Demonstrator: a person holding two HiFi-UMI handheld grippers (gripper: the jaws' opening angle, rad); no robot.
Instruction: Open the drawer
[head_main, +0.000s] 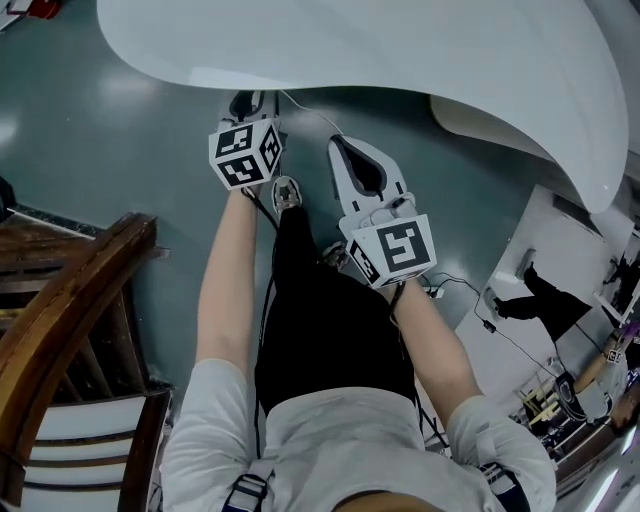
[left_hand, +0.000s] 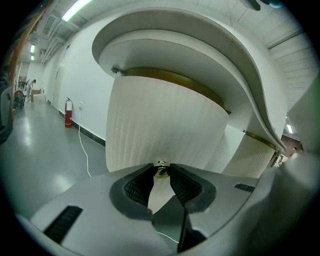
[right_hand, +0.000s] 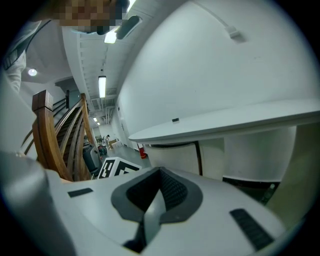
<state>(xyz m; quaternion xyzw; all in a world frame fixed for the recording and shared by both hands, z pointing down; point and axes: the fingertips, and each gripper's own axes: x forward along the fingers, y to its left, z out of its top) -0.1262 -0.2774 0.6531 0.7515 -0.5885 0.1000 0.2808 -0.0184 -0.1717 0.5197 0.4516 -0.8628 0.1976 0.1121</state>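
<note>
In the left gripper view a small brass knob (left_hand: 161, 171) sticks out from a white ribbed, curved drawer front (left_hand: 165, 120) under the overhanging white table top (left_hand: 200, 55). My left gripper (left_hand: 161, 168) has its two tips against the sides of this knob. In the head view the left gripper (head_main: 246, 103) reaches under the table top (head_main: 350, 40), and its tips are hidden there. My right gripper (right_hand: 160, 171) (head_main: 347, 147) hangs beside it to the right, jaws together, holding nothing.
A wooden chair (head_main: 70, 300) stands at my left. A red fire extinguisher (left_hand: 68, 112) and a white cable (left_hand: 82, 145) lie along the far wall. White furniture (head_main: 560, 250) and cables are at the right. My shoe (head_main: 287, 192) is on the grey floor.
</note>
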